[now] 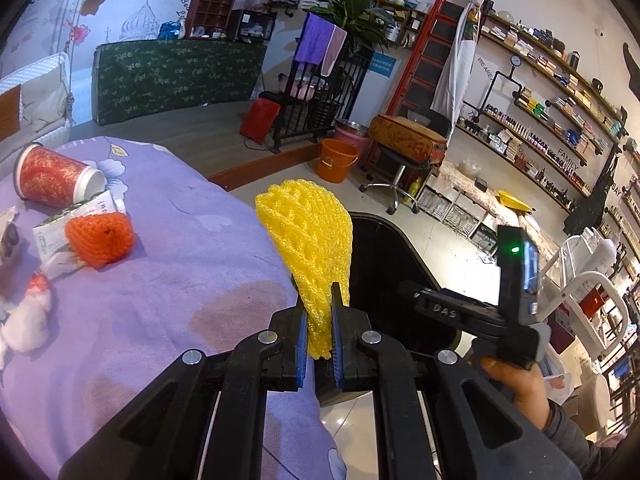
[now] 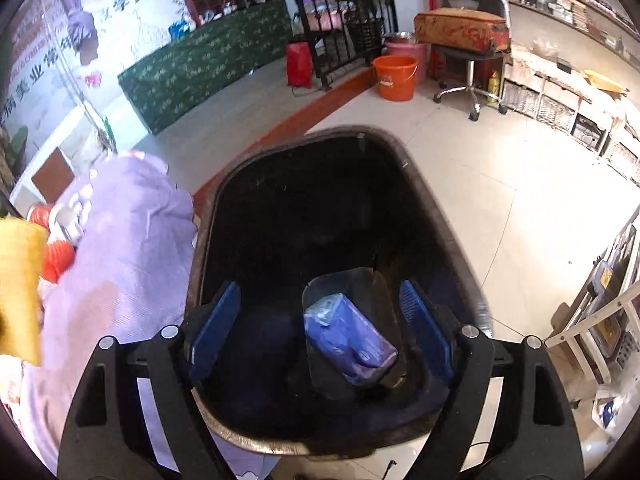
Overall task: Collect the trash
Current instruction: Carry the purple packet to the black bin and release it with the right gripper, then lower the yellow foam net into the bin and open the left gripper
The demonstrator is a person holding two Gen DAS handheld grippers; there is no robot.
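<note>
left claw [image 1: 320,322]: we see it clamped on yellow foam net [image 1: 308,240], soft lattice
right claw [image 2: 320,320]: apart, over glossy black bin [image 2: 420,184]
bin contents: crinkly blue packet [image 2: 348,340]

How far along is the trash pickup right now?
Done: a blue packet already lies in the black bin, below the open right tongs. In hand: the left tongs pinch a yellow foam net. Left on the purple cloth: an orange net, red cup and box.

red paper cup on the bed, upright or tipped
Tipped: the red paper cup lies on its side on the purple sheet, white base toward the camera.
</note>
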